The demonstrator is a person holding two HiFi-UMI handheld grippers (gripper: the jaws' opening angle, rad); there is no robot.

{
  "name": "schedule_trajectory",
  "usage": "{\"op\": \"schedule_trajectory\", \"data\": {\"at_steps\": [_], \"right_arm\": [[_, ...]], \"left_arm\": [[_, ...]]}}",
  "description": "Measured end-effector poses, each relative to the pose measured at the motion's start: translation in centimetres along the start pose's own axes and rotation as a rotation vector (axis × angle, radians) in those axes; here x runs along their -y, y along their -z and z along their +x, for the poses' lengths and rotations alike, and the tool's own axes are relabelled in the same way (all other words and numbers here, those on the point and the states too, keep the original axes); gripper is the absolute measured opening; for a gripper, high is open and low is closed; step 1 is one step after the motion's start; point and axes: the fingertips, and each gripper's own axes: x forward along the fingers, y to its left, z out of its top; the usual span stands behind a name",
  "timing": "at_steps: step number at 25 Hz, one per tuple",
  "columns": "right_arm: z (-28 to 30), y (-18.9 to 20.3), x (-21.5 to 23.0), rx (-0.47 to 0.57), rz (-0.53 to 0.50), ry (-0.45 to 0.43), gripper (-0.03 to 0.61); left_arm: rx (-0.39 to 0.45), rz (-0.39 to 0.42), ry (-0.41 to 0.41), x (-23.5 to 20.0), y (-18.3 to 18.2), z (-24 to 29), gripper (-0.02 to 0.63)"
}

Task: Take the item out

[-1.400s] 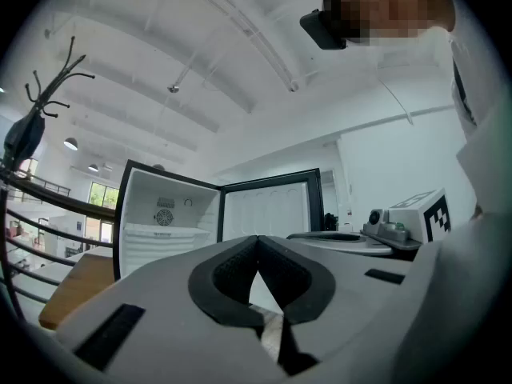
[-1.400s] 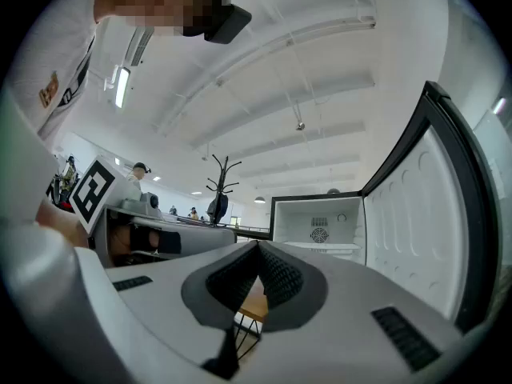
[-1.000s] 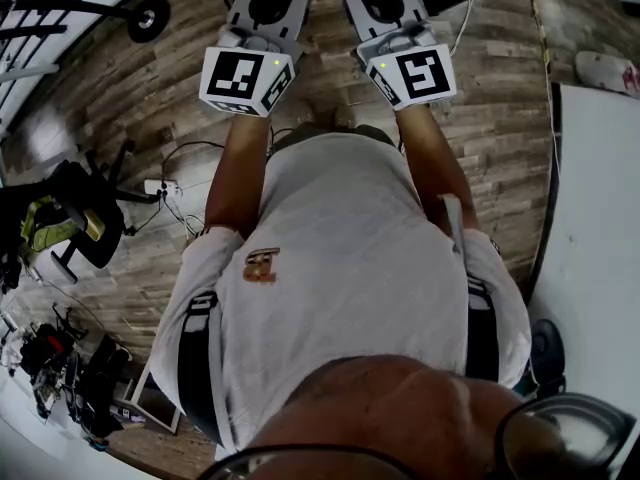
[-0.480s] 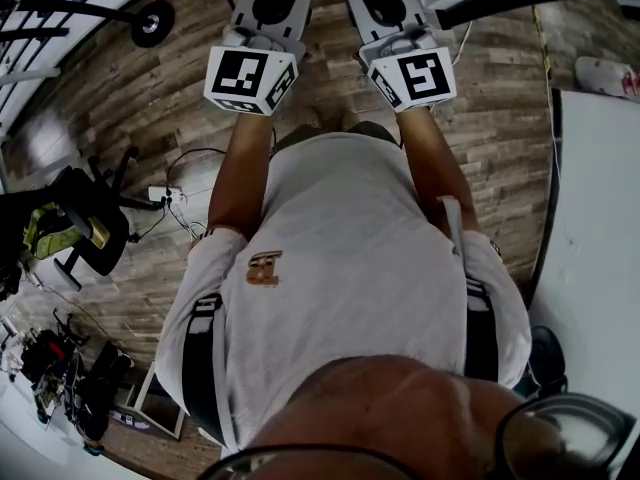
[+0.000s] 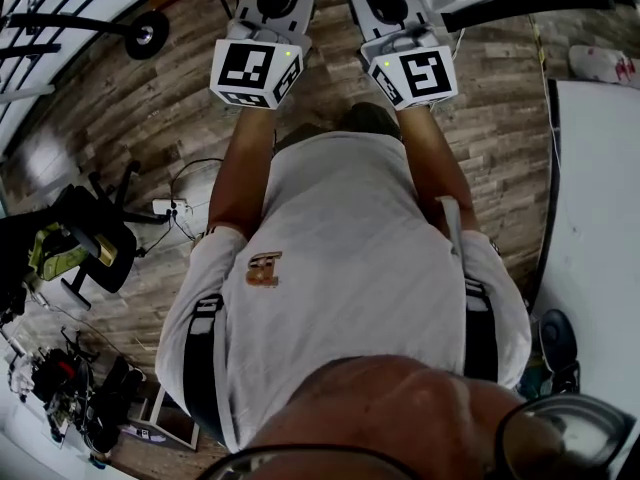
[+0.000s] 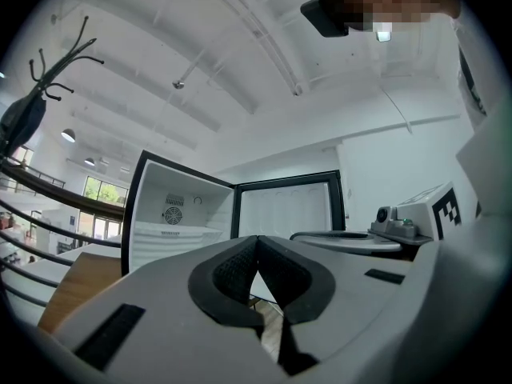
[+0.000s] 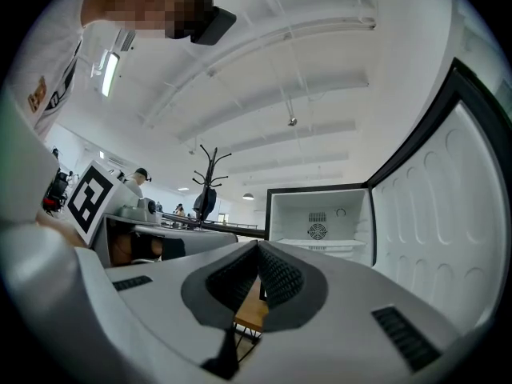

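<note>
My left forearm [image 5: 240,168] and right forearm [image 5: 432,158] extend forward side by side above the wooden floor [image 5: 500,98], the left gripper [image 6: 258,240] and right gripper [image 7: 258,246] each with jaws pressed together and empty, pointing toward the open fridge [image 6: 180,214] far ahead; the item itself I cannot make out.

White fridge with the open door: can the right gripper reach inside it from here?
Probably not yet. The white fridge stands with its door open, so nothing covers the opening, but the right gripper, jaws shut and empty, looks well short of it, with a wooden table between.
</note>
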Motion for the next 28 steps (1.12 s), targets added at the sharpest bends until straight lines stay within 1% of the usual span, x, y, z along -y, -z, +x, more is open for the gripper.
{"op": "schedule_trajectory", "data": {"at_steps": [6,18,28], "right_arm": [[1.6,0.2,-0.1,-0.005,-0.005,0.014,0.034],[3.7,1.7,2.4,-0.002,0.006,0.035,0.034],[8.3,3.6,7.4,-0.004,0.006,0.042,0.032]], "left_arm": [[-0.002,0.003,0.004,-2.0,0.1,0.4,0.018],[-0.025,0.007,0.013,-3.8,1.6,3.3,0.018],[-0.036,0.008,-0.003,-7.4,2.8,9.0,0.018]]}}
